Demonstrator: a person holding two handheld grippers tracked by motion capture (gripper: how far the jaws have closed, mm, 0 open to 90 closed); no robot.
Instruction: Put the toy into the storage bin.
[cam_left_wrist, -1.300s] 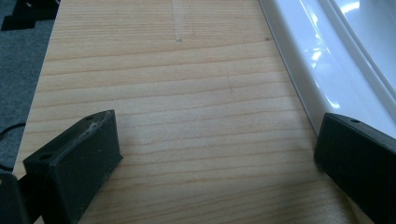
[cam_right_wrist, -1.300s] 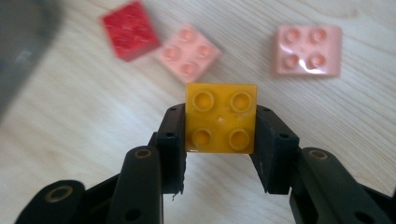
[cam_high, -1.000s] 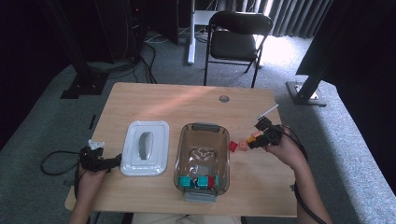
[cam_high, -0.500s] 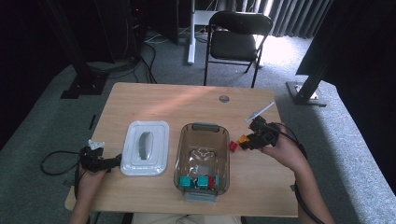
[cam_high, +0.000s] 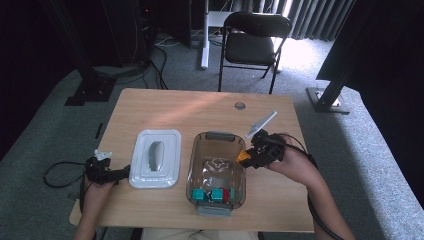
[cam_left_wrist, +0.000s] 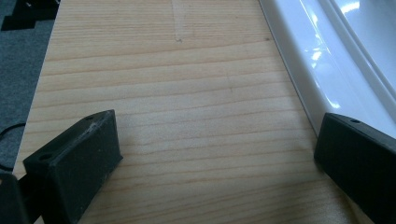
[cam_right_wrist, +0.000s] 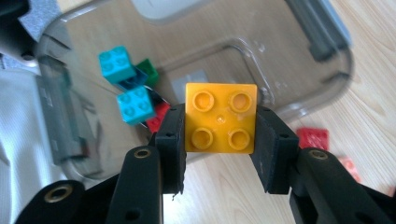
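While the right gripper (cam_high: 248, 157) pinches the orange block (cam_right_wrist: 221, 117) just over the right rim of the clear box (cam_high: 216, 172), bare wood lies open to its right. The left gripper (cam_high: 122, 173) rests spread wide by the white lid (cam_high: 155, 158), near the left edge of the counter (cam_high: 200, 107). Grey carpet and a black chair (cam_high: 252, 37) lie beyond.
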